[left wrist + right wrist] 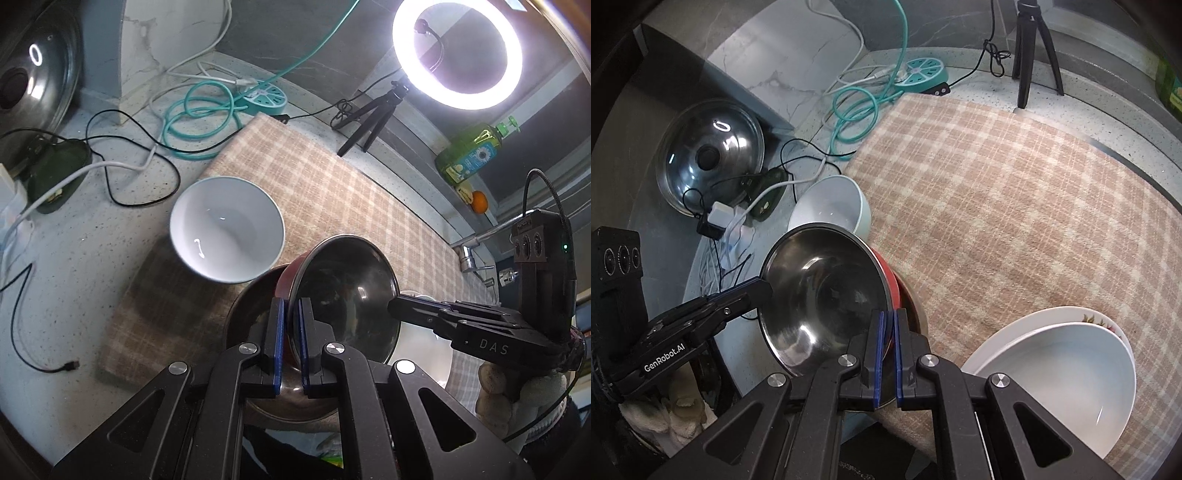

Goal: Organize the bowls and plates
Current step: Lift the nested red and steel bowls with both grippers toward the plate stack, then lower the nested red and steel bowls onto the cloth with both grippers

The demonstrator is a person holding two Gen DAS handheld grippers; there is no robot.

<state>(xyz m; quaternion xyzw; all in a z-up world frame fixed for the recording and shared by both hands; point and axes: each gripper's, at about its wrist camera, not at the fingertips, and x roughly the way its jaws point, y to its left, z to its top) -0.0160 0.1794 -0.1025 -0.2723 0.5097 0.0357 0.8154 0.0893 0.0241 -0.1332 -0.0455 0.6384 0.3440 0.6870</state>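
The left gripper (291,325) and right gripper (888,332) each clamp opposite rims of the red-sided steel bowl (347,295), tilted over a second steel bowl (251,295) on the checked mat (332,177), beside the white bowl (227,229).

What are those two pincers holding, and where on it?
Both hold the red-sided steel bowl by its rim: the left gripper pinches one edge, the right gripper the opposite edge.

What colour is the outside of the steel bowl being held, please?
Red: the steel bowl has a red outer wall, clearest in the right wrist view.
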